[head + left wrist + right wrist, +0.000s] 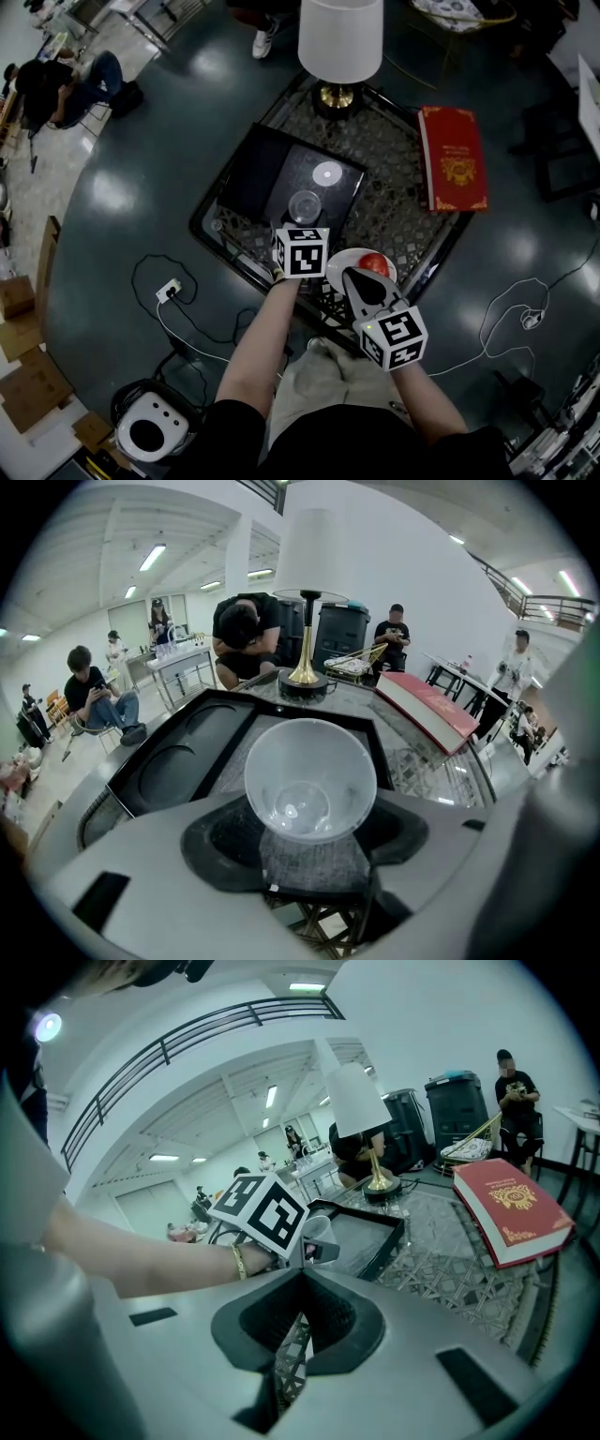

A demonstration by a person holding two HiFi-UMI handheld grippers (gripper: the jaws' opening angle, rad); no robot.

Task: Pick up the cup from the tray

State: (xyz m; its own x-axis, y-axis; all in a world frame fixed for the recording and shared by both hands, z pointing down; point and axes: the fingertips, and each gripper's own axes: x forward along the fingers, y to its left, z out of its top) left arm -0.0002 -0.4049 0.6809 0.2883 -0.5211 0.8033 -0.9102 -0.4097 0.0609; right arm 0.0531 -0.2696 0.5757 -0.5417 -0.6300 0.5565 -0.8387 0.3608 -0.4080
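The cup (305, 206) is a clear plastic tumbler, empty and undented, its mouth wide and round and its wall narrowing to a small flat base. It is mouth-up and tipped a little. It sits gripped between the jaws of the left hand-held gripper (303, 221), filling the gap between them. The tray (251, 178) is black and rectangular with a raised rim, round recesses and a grey textured panel. It lies flat on the tabletop (394, 202) just before the lamp (339, 37). The cup is over the tray's side away from the lamp.
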